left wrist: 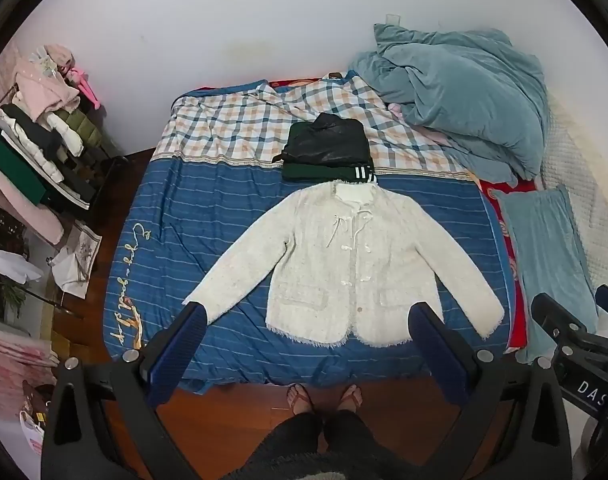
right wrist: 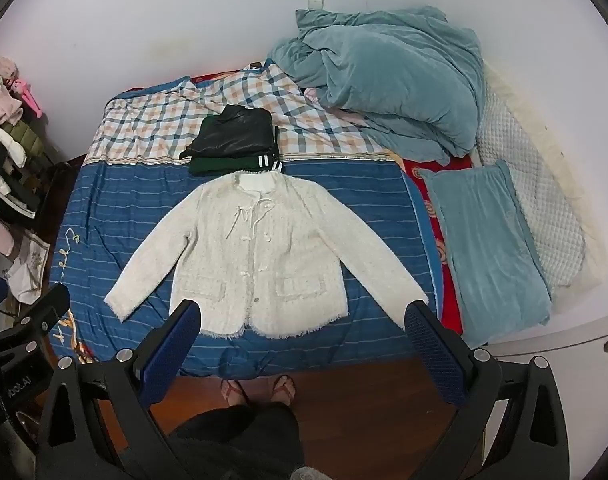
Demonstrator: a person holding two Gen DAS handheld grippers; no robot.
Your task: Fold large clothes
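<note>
- Left wrist view: one white jacket (left wrist: pixel 344 264) lay flat at frame centre on the blue bedsheet (left wrist: pixel 208 216), both sleeves spread; one folded dark stack (left wrist: pixel 327 148) sat above it. The left gripper (left wrist: pixel 306 316) hovered spread wide, holding nothing.
- Right wrist view: the same jacket (right wrist: pixel 260 256) lay centre frame, one teal pillow (right wrist: pixel 488 256) at right, two sandalled feet (right wrist: pixel 258 390) below. The right gripper (right wrist: pixel 304 316) was released, empty.
</note>
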